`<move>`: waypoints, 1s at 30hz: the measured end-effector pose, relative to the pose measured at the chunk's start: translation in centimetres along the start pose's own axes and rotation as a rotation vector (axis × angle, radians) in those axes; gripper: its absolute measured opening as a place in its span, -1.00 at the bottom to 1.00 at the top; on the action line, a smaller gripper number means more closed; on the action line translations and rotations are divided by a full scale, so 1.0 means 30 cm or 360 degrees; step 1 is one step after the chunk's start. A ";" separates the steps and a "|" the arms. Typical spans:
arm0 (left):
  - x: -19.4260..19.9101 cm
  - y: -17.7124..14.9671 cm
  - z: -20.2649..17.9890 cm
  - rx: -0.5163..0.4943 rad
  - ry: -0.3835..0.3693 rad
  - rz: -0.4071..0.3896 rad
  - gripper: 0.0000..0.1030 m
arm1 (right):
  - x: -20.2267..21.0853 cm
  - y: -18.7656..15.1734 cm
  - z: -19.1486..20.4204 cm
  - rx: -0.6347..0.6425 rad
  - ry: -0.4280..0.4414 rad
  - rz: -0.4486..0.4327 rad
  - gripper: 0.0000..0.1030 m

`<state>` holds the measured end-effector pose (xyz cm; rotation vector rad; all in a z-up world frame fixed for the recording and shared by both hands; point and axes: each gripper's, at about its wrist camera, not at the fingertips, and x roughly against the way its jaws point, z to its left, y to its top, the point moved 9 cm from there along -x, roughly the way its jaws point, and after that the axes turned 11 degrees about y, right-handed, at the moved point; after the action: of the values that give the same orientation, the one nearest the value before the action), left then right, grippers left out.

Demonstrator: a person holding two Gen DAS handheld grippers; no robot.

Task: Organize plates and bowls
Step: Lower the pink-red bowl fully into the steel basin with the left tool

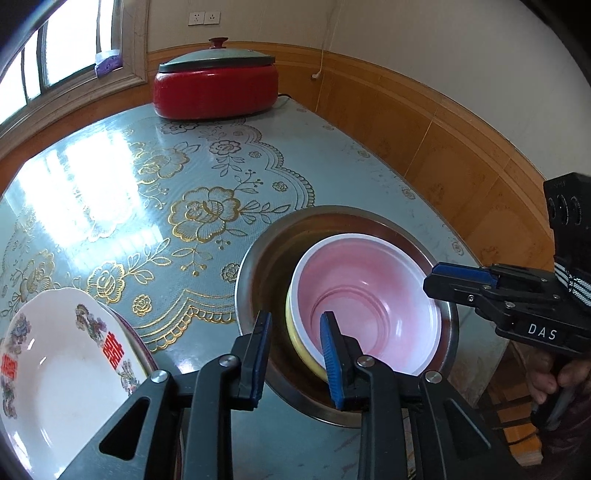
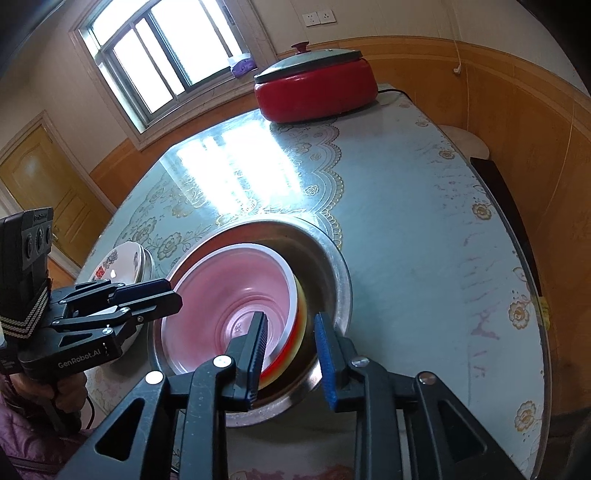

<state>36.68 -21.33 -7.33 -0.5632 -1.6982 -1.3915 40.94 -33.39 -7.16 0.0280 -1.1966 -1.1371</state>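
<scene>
Steel basin [image 1: 255, 266] — round, shallow, wide-rimmed, dull brushed metal; stands on the bench [image 1: 332, 166] near its front edge. Inside it, a stack of nested bowls: the top one, a pink bowl [image 1: 369, 295], is smooth plastic with a white rim and stepped rings toward its base; under it show a yellow bowl [image 1: 299, 343] and, in the right wrist view only, a red band lower down.

Left tool [image 1: 295, 354] — black frame, blue ribbed pads. Jaws part-open, straddling the near-left rim of the bowl stack, 1 pad inside the pink bowl, 1 outside; neither pad presses on it, so released.

Right tool [image 2: 290, 354] — same build. Jaws part-open astride the stack's right rim, 1 pad inside, 1 between stack and basin wall; not clamped. The bowls look smeared with blur here.

Porcelain plate [image 1: 62, 369] — white, glossy, scalloped edge, floral decals and red characters; rests on at least 1 more plate, left of the basin. The right wrist view shows the plate stack edge-on.

Electric cooker [image 1: 216, 92] — red round body, grey-green lid, dark red knob; far end of the bench, cord behind.

Bench cover — glossy pale blue-green with gold-outlined flowers and a lace-pattern border, window glare across it.

Room — cream walls over orange wood panelling, 2 wall sockets [image 1: 204, 17], sliding window [image 2: 162, 48]; a yellow door [image 2: 40, 181] shows only from the right wrist.
</scene>
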 end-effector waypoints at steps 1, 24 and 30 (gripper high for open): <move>0.000 0.001 0.001 -0.0002 0.0006 -0.0008 -0.45 | -0.003 0.001 0.002 0.0016 -0.0014 0.0003 -0.50; -0.050 0.026 -0.023 -0.0109 0.0167 -0.0105 -0.47 | -0.101 0.052 -0.008 0.0262 -0.0310 0.0039 -0.67; -0.066 0.032 -0.026 -0.0114 0.0187 -0.0115 -0.48 | -0.104 0.064 -0.008 0.0249 -0.0296 0.0012 -0.66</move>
<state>38.75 -21.46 -8.40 -0.4546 -1.5938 -1.5121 42.66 -30.39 -8.42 0.0373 -1.4486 -1.0548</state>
